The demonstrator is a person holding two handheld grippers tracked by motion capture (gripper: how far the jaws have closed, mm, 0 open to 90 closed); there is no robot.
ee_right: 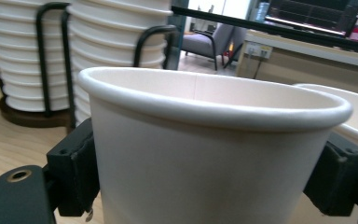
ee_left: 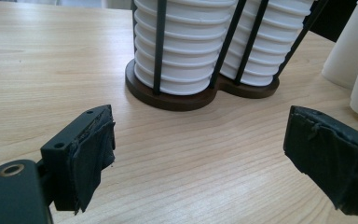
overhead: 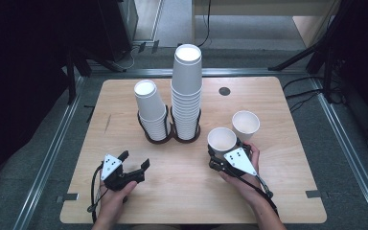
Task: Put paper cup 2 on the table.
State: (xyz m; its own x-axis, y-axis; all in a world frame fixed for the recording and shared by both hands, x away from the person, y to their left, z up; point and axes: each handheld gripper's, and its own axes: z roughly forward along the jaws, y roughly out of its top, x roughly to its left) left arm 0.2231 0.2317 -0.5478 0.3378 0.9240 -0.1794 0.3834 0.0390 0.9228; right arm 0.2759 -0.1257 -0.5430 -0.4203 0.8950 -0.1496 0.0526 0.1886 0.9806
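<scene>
holding a paper cup [overhead: 221, 140] upright in my right claw [overhead: 214, 154], i have its jaws pressed against the cup's two sides below the rim, so it stands steady on the tabletop [overhead: 187, 191] rather than tipping. in the right gripper view that cup [ee_right: 214, 149] sits squarely between the pads, mouth up. a second loose cup [overhead: 246, 124] stands just beside it, a little farther from me, and i judge the two are kept close so one can drop into the other. my left claw [overhead: 135, 161] is spread wide and holds nothing, hovering low over bare wood on my near left; i take it as waiting its turn. ahead of it stands the dark wire holder [overhead: 170, 136] with a short stack [overhead: 151, 110] and a tall stack [overhead: 187, 91] of nested cups, its rods keeping them from leaning.
</scene>
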